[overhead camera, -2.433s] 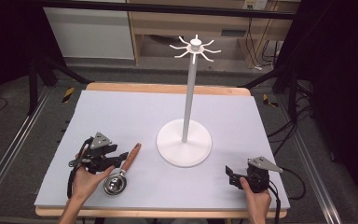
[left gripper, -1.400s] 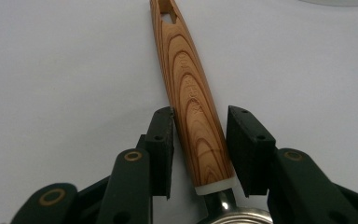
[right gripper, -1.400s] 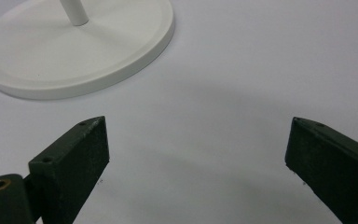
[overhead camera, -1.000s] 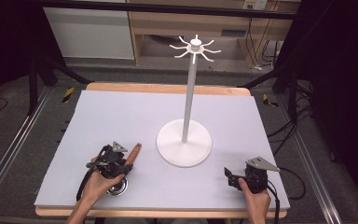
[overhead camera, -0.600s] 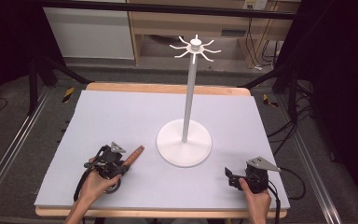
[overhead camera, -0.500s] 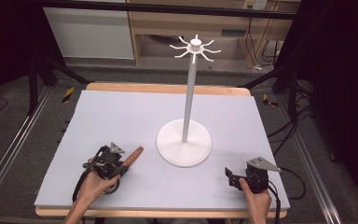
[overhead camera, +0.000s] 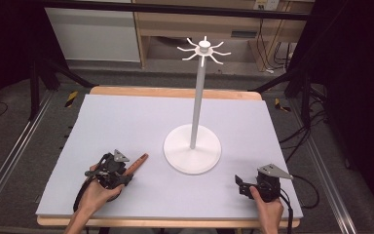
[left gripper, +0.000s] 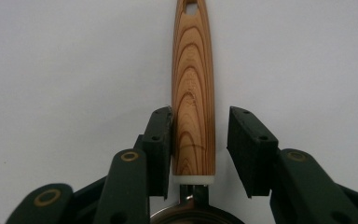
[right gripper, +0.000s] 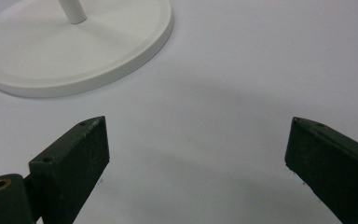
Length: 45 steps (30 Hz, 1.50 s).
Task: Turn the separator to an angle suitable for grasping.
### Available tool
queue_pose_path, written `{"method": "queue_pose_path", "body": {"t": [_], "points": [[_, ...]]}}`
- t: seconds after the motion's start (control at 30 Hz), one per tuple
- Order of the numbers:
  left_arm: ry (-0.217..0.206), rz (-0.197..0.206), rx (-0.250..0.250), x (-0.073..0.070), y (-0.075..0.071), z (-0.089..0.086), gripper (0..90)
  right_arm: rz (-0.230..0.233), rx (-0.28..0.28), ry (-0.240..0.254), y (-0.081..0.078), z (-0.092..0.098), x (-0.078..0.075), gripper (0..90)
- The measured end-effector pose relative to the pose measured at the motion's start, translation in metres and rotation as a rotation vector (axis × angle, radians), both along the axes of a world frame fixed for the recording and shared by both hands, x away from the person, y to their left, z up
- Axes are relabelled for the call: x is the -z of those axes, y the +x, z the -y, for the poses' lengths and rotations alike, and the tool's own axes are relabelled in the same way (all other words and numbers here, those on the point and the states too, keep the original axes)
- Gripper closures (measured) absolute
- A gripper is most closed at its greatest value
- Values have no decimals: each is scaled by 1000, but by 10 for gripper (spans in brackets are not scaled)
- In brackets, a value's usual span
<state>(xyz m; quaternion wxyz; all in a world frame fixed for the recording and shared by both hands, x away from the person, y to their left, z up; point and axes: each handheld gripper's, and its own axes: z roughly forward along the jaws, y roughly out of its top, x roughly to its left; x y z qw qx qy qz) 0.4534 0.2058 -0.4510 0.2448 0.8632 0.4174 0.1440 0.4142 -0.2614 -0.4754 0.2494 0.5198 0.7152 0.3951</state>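
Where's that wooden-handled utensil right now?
In the high view the wooden-handled utensil lies near the table's front left, left of the white stand's base. Its handle lies between the left gripper's jaws, with a gap on one side.

Table (overhead camera: 126, 117) (grey mat): white stand (overhead camera: 192, 155), wooden-handled strainer (left gripper: 193, 93).

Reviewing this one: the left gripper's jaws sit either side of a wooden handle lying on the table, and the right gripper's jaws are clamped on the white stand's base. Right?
Not quite. The right gripper holds nothing: in the right gripper view its jaws stand wide apart over bare table, with the white stand's base lying apart, beyond them. The rest holds: the left gripper does have the wooden handle between its jaws.
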Motion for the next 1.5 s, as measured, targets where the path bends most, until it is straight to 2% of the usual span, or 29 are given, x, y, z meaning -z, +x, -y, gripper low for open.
{"method": "queue_pose_path", "body": {"t": [0.07,0.33,0.57,0.67,1.03,1.23,1.5], "points": [[-8,23,10,-8,-2,1,564,-2,-3,3,0,0,0,67],[-12,46,32,-26,4,3,535,-8,-1,5,1,-1,0,68],[-1,51,54,-33,10,12,528,-7,-9,-1,2,-2,1,70],[23,44,63,-34,17,21,529,-13,-12,5,1,-2,0,71],[70,3,89,-30,30,32,541,-13,-12,7,2,-1,0,70],[110,-29,85,-18,36,32,549,-14,-10,9,2,-1,0,70],[119,-54,74,-9,38,30,588,-18,-12,6,3,-1,0,71]]}}
